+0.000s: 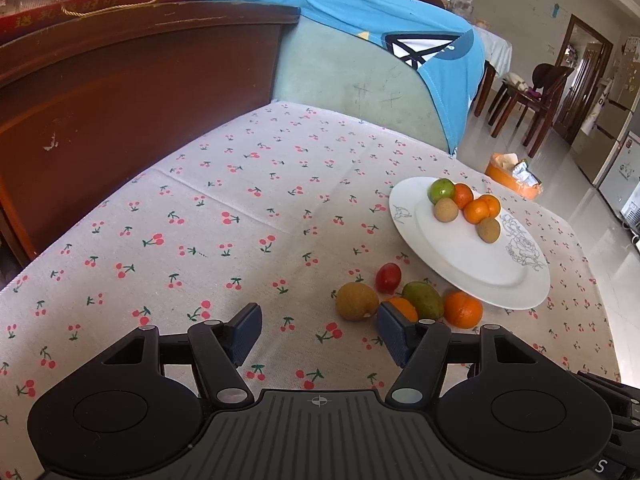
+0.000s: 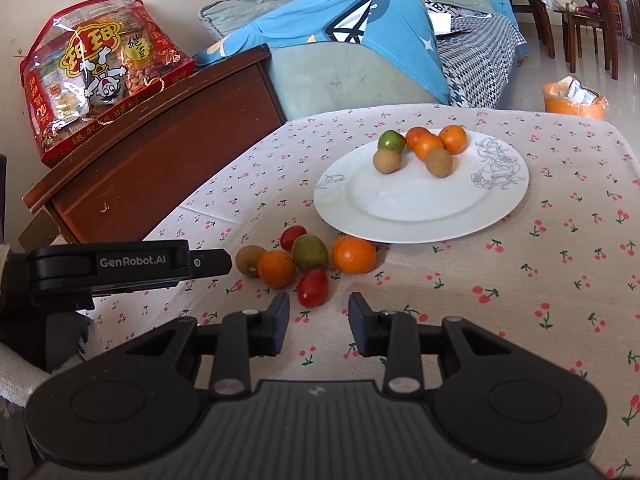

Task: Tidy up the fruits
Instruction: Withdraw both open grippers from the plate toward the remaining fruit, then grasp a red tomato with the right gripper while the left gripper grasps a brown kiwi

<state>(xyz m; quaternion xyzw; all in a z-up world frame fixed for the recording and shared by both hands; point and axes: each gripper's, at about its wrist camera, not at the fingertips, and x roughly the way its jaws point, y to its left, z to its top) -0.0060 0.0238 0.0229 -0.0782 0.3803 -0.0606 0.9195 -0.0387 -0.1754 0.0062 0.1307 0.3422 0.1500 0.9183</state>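
A white plate (image 1: 496, 276) (image 2: 400, 216) on the cherry-print cloth holds several fruits: a green one (image 2: 391, 141), oranges (image 2: 453, 139) and brown kiwis (image 2: 439, 162). Beside it lie loose fruits: a brown kiwi (image 1: 356, 301) (image 2: 250, 260), two oranges (image 1: 463, 309) (image 2: 353, 255), a green-red mango (image 1: 424, 300) (image 2: 309, 253) and two red tomatoes (image 2: 312, 287) (image 1: 388, 277). My left gripper (image 1: 320, 334) is open and empty, just short of the kiwi; its side also shows in the right wrist view (image 2: 216, 261). My right gripper (image 2: 319, 322) is open and empty, just behind a tomato.
A dark wooden cabinet (image 2: 160, 160) with a red snack bag (image 2: 100, 76) stands at the left. A green sofa with a blue cloth (image 1: 360, 60) is behind the table. An orange bin (image 1: 512, 176) sits on the floor beyond the table edge.
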